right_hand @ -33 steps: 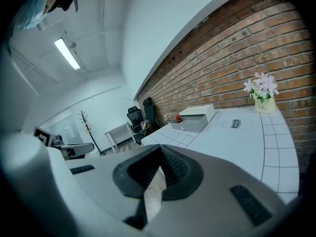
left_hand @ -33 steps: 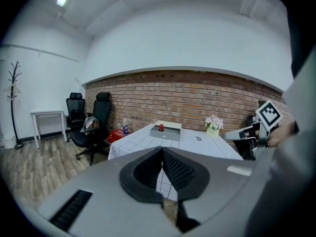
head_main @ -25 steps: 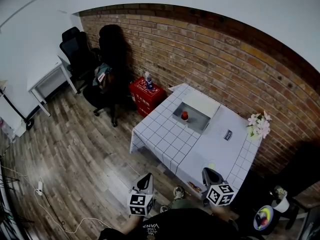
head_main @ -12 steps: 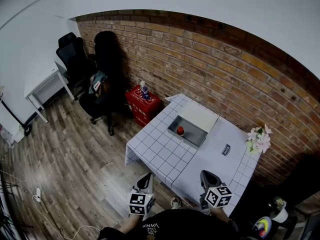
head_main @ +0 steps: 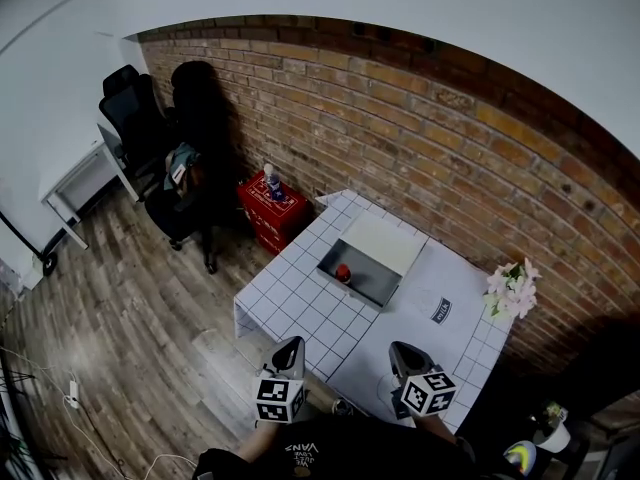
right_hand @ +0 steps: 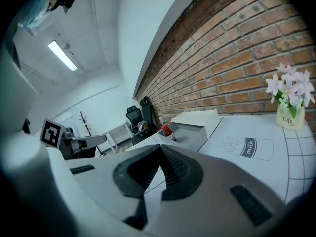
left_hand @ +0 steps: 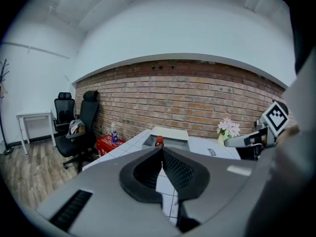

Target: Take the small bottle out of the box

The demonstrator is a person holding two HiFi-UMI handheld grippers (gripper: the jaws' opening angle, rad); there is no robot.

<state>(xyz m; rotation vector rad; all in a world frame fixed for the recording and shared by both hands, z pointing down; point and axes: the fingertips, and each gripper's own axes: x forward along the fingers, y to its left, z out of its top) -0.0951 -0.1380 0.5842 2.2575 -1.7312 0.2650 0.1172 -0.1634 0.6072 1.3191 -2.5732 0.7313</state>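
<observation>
Small bottle (head_main: pixel 343 272) upright, cap up, in box (head_main: pixel 373 284)

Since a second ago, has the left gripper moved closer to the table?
Yes. In the head view the left gripper has come forward toward the table; the floor gap to the table's near edge has nearly closed.

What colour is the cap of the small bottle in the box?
Red. The small bottle in the box shows best in the left gripper view.
</observation>
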